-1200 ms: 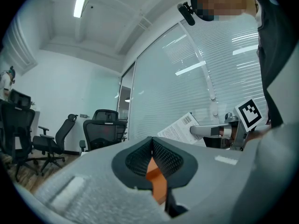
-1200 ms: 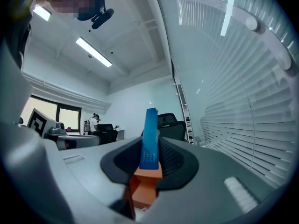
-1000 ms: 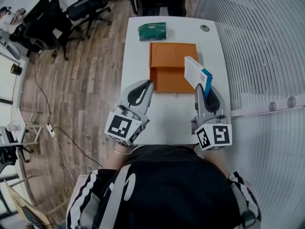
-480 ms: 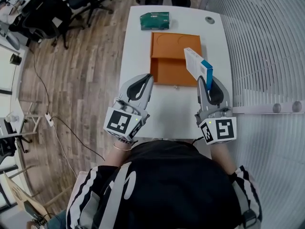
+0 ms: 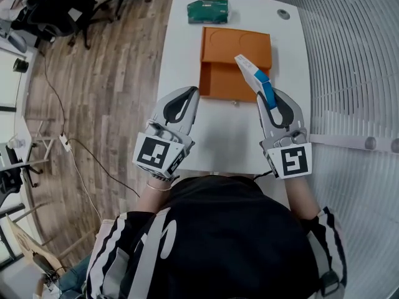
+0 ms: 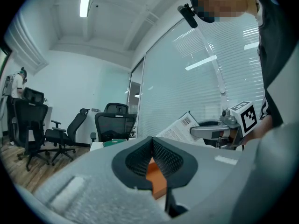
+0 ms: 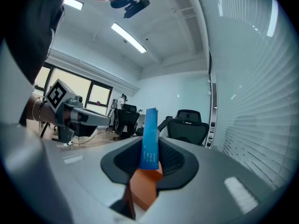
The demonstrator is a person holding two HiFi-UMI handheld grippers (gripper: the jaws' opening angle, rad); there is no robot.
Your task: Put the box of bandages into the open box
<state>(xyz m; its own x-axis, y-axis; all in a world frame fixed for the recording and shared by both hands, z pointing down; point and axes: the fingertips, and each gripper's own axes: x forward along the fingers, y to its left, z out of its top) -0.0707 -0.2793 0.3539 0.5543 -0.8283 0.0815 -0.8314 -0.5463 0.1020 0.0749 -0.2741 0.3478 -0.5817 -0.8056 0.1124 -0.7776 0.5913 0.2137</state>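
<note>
Head view: a white table (image 5: 224,136) runs away from the person. The orange box (image 5: 227,73) lies open at the far middle, and a green box (image 5: 207,11) sits just beyond it at the far edge. The right gripper (image 5: 274,101) is at the near right and is clamped on the bandage box (image 5: 252,75). That white and blue box is tilted, and its far end overlaps the orange box's near right corner. The left gripper (image 5: 189,95) is at the near left, well apart from the right one. Its tips are together, it holds nothing, and it points at the orange box's near left corner. Office chairs (image 5: 56,8) stand on the wood floor (image 5: 112,104) at the far left, and blinds (image 5: 355,73) fill the right.

Left gripper view: the jaws meet at their tips with nothing between them. Part of the orange box (image 6: 156,178) shows in the gap behind them. To the right, the bandage box (image 6: 180,127) shows its printed white face and a barcode. It leans up and left from the right gripper (image 6: 205,130). The green box (image 6: 114,143) lies farther back, in front of black chairs (image 6: 114,122).

Right gripper view: the jaws are closed on the bandage box (image 7: 150,139). Its blue edge stands upright between the pads. The orange box (image 7: 145,188) shows below and past it. The left gripper (image 7: 86,118) reaches in from the left. Chairs (image 7: 187,122) stand at the far side.
</note>
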